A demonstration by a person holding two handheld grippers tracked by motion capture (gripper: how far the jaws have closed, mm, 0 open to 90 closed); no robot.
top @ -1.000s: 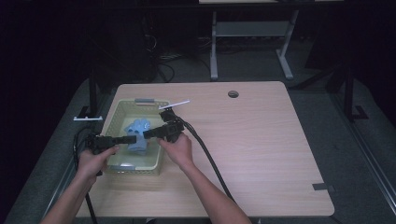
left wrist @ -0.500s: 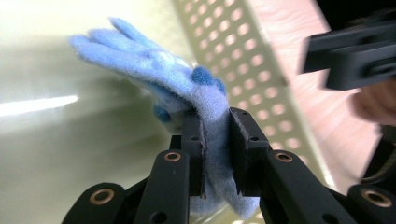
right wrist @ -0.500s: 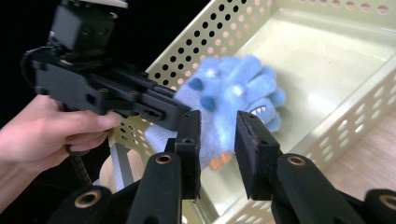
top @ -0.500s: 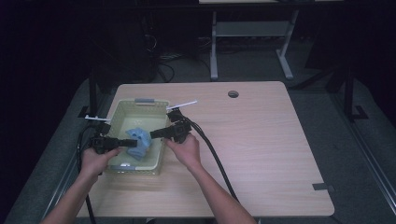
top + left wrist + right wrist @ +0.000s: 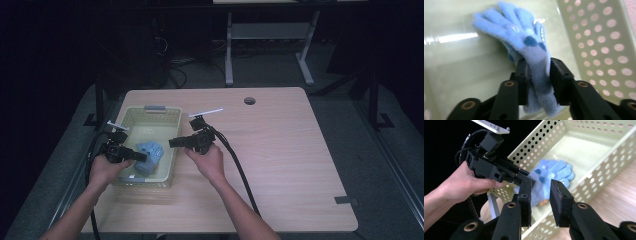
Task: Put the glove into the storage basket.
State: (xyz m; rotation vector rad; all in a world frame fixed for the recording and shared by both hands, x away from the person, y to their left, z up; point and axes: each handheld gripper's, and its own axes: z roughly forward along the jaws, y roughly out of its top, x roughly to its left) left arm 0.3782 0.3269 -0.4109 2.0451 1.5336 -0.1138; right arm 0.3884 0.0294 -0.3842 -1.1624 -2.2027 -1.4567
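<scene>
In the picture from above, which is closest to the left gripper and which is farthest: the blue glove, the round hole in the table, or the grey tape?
From the left gripper:
1. Blue glove: between its jaws, inside the basket.
2. Round hole: at the table's far edge, right of the basket.
3. Grey tape: at the table's near right corner.
</scene>
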